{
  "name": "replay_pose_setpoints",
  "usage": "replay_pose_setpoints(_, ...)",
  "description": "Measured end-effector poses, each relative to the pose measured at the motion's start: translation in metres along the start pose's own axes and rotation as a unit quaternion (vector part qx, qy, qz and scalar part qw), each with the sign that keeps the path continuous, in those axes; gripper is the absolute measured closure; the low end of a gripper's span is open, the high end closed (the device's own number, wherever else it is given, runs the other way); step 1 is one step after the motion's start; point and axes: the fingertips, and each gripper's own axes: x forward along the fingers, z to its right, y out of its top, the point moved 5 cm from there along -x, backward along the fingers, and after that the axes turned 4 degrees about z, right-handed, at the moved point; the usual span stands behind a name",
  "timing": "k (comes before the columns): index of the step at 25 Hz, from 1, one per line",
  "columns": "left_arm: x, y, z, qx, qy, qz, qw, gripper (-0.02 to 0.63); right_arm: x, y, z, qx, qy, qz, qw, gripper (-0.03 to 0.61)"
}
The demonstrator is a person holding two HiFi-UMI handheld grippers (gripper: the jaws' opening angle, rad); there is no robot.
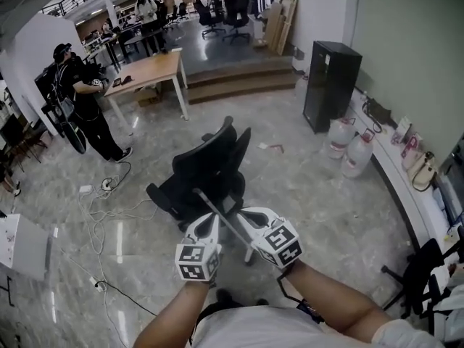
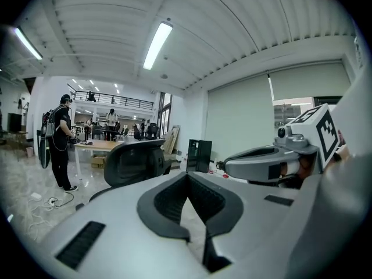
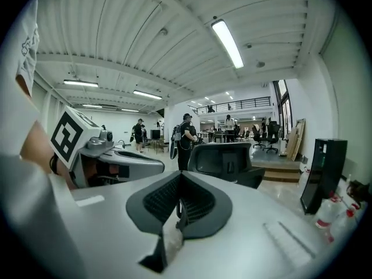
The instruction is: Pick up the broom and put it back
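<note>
In the head view a thin grey pole (image 1: 221,220), seemingly the broom's handle, slants from upper left to lower right between my two grippers, in front of a black office chair (image 1: 210,169). I cannot tell whether either gripper touches it, and its head is hidden. My left gripper (image 1: 209,222) is left of the pole and my right gripper (image 1: 254,216) is right of it, both pointing at the chair. In their own views the left gripper (image 2: 187,179) and the right gripper (image 3: 179,182) are shut with no pole between the pads.
The chair (image 3: 224,158) stands just ahead on the marble floor. Cables (image 1: 109,201) trail at the left. A person (image 1: 83,100) stands by a wooden desk (image 1: 145,71). Steps (image 1: 239,78) rise behind. A black cabinet (image 1: 330,85) and water jugs (image 1: 351,147) line the right wall.
</note>
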Motion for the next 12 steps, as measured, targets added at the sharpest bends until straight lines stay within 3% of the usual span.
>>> replay_pose_setpoints(12,-0.023,0.004,0.010,-0.007,0.019,0.015,0.9997,0.609,-0.011,0.011,-0.017,-0.004,0.012,0.016,1.000,0.577)
